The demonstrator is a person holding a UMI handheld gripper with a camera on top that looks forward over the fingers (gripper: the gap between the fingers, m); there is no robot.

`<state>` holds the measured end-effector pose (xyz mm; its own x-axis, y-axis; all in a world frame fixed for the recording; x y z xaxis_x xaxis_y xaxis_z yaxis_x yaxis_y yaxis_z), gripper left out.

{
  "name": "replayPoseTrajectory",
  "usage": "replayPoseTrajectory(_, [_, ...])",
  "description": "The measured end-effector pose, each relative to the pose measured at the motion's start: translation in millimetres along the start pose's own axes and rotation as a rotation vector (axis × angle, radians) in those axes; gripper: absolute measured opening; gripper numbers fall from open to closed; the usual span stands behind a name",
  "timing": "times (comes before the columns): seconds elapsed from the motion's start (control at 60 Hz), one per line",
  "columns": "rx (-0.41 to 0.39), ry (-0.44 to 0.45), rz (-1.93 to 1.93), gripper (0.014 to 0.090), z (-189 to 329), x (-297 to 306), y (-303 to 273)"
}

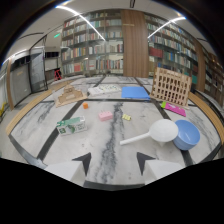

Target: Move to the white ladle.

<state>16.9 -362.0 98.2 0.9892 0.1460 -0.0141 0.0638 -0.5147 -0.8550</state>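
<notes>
heading for the white ladle [155, 132] with tongs [114, 162] released, you risk clipping the blue bowl [187, 134] touching it.

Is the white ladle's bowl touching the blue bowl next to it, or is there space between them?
Cannot tell. In the gripper view the white ladle overlaps the rim of the blue bowl, with no floor visible between them. The open gripper is short of both.

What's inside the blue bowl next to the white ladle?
The blue bowl shows only bare blue wall inside; its near rim hides the bottom. It lies beside the white ladle.
</notes>
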Motion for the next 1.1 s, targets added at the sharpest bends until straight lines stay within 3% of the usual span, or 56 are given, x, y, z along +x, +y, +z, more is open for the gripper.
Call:
replayPoseTrajectory(0.2, [0.008, 0.005, -0.017, 0.0861, -0.5, -28.9, 0.9])
replayPoseTrajectory(0.567, [-0.020, 0.060, -0.043, 0.0860, -38.8, 7.2, 39.0])
replayPoseTrajectory(0.85, [-0.008, 0.148, -0.022, 0.0859, -19.3, 66.2, 24.6])
replayPoseTrajectory(1.1, [0.003, 0.167, -0.020, 0.0862, 22.7, 93.6, -2.9])
